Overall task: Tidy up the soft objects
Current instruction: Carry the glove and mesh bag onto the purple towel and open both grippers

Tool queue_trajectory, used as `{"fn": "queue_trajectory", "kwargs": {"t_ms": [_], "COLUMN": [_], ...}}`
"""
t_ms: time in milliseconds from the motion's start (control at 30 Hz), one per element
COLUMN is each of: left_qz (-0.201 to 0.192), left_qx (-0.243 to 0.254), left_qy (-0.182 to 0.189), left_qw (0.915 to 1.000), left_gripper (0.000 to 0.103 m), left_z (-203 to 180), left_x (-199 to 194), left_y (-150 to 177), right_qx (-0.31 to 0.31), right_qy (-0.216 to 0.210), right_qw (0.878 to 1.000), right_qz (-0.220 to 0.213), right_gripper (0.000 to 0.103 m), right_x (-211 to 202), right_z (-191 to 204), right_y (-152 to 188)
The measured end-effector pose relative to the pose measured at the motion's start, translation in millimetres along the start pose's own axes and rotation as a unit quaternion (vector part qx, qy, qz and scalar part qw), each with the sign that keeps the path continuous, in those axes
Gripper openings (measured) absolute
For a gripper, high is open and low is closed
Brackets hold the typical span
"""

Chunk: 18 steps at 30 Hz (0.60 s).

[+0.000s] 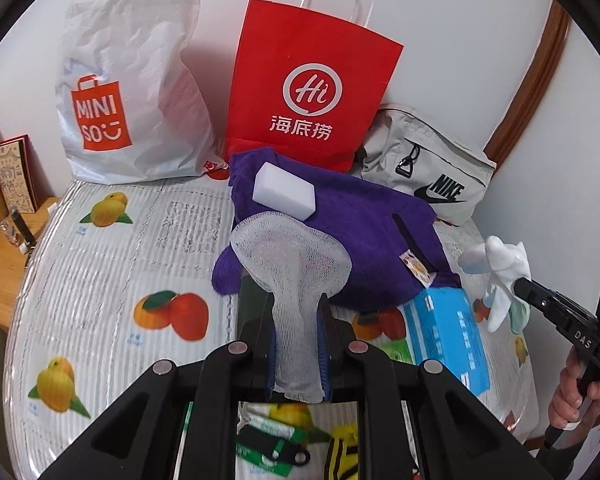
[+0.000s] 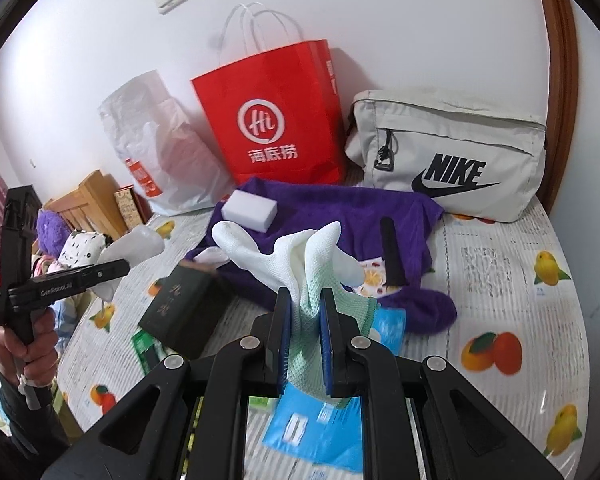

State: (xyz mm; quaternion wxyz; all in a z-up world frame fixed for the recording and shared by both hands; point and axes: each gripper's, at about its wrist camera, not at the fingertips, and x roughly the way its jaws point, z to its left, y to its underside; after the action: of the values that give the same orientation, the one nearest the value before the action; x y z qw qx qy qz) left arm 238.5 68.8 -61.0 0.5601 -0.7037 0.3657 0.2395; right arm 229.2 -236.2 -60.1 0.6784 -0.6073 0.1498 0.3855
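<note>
- Left claw [image 1: 298, 344] grips a white mesh net [image 1: 292, 264]; right claw [image 2: 305, 340] grips a white-green glove [image 2: 300, 268].
- The red paper bag [image 2: 276, 120] stands straight ahead beyond the purple towel [image 2: 340, 216], roughly equally near both.

My left gripper [image 1: 298, 334] pinches soft white open-weave mesh netting [image 1: 290, 258]; my right gripper [image 2: 305, 334] pinches knit cloth gloves [image 2: 300, 256]. Fuzzy purple towel [image 1: 364, 220], smooth foam sponge [image 1: 283, 193], glossy red paper bag [image 1: 312, 88], crinkled plastic bag [image 1: 128, 80].

Both views are taken from close above the fruit-print table [image 1: 100, 264], angled down toward the red paper bag [image 1: 312, 84] at the wall. The bag [image 2: 276, 116] is shared, seemingly from nearer in the left view.
</note>
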Motion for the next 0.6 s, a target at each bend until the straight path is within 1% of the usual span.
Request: {"fn": "queue_trajectory", "kwargs": {"t_ms": [133,333,600], "left_qz": [0.009,0.016,0.038], "left_qx": [-0.002,0.005,0.004], "left_qy": [0.004,0.01,0.021], "left_qw": [1.0,0.9998,0.999], "left_gripper": [0.016,0.016,0.016], "left_z": [2,-1,0], "left_x": [16,36,65], "left_y": [-11,-30,-46], "right_qx": [0.004,-0.001,0.004], "right_qy": [0.001,0.014,0.018], "right_qw": [1.0,1.0,0.999], "right_qz": [0.003,0.008,0.033], "right_gripper": [0.013,0.013,0.013], "right_x": [21,54,103], "right_z": [-10,-23,-45], "right_y": [-16,-40,-64]}}
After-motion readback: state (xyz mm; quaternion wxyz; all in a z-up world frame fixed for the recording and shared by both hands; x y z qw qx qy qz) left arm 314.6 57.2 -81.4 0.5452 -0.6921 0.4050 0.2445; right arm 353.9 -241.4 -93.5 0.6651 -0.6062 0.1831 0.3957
